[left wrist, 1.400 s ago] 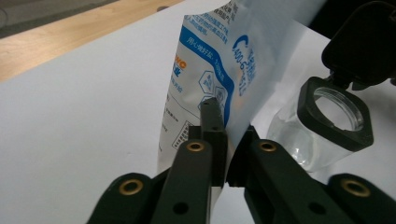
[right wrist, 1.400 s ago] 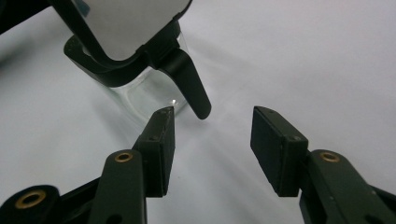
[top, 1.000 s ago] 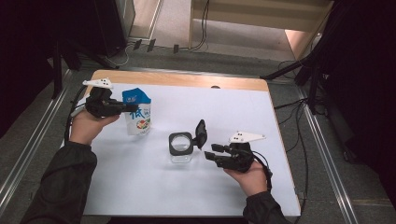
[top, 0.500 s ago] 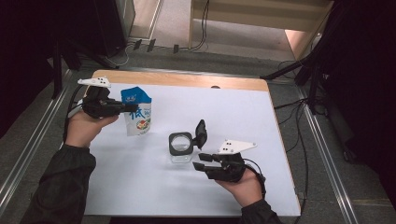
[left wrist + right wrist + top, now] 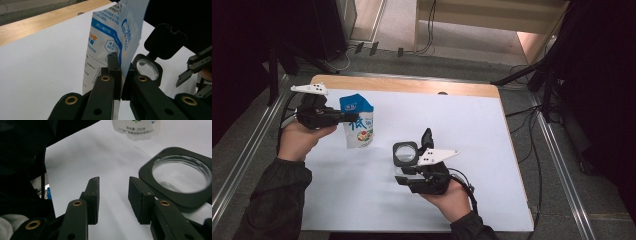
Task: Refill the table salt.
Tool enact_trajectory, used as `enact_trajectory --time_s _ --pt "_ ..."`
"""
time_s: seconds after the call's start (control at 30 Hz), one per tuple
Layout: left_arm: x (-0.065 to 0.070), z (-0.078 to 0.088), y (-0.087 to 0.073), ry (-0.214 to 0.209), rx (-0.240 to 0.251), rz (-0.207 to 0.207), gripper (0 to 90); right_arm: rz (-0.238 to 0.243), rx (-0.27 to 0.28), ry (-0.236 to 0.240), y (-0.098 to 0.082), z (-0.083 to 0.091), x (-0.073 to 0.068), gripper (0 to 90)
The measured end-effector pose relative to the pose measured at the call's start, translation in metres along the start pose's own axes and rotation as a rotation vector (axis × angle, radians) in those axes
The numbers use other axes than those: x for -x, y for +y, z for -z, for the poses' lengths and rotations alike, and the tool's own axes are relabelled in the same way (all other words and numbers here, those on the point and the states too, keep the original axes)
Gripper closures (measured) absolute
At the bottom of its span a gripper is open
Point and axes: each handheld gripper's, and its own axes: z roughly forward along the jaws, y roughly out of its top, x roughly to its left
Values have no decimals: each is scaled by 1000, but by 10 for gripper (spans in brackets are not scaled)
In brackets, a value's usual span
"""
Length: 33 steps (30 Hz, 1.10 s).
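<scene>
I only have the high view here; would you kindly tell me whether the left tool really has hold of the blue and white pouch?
Observer: Yes. In the left gripper view, the left tool is shut on an edge of the blue and white printed plastic pouch.
Operator: Thank you. Is the right tool gripping the clear jar?
Observer: No. In the right gripper view, the right tool stands open over the white table surface, with the clear jar with a black hinged lid beside it.

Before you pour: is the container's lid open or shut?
Open. The container shows its clear round mouth, and its black lid stands flipped up behind the rim.
</scene>
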Motion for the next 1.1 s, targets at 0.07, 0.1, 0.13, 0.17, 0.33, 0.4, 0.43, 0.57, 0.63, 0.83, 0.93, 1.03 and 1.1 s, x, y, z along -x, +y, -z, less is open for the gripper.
enact_trajectory --time_s 0.07,0.1,0.13,0.17,0.33,0.4,0.43,0.57,0.63,0.83,0.93,1.03,1.1 --pt "2 1 0 -6 -2 -3 900 11 -1 8 4 -6 -4 633" --pt "2 1 0 -6 -2 -3 900 12 -2 8 5 -8 -5 633" --pt "4 2 0 -7 -3 -8 900 16 -3 11 7 -11 -6 631" --pt "4 3 0 -6 -3 -12 900 20 -2 11 9 -14 -7 627" --pt "7 5 -1 -11 2 -14 900 25 -9 26 20 -30 -12 621" --pt "9 6 -1 -14 -5 -8 900 36 -10 24 22 -35 -13 621" --pt "10 7 -2 -7 -6 -7 900 42 -8 23 23 -37 -12 621" --pt "12 9 -4 -5 -10 -8 900 41 -2 12 23 -50 -12 618" --pt "15 11 -5 2 -10 -13 900 50 0 5 22 -58 -14 620" --pt "20 16 -7 6 -12 -4 900 49 10 11 22 -74 -20 620" --pt "24 17 -8 8 -19 -9 900 42 13 15 22 -82 -22 607" --pt "29 19 -9 14 -23 -12 900 27 17 19 20 -89 -23 593" --pt "30 19 -9 11 -28 -11 900 39 8 17 18 -94 -25 604"
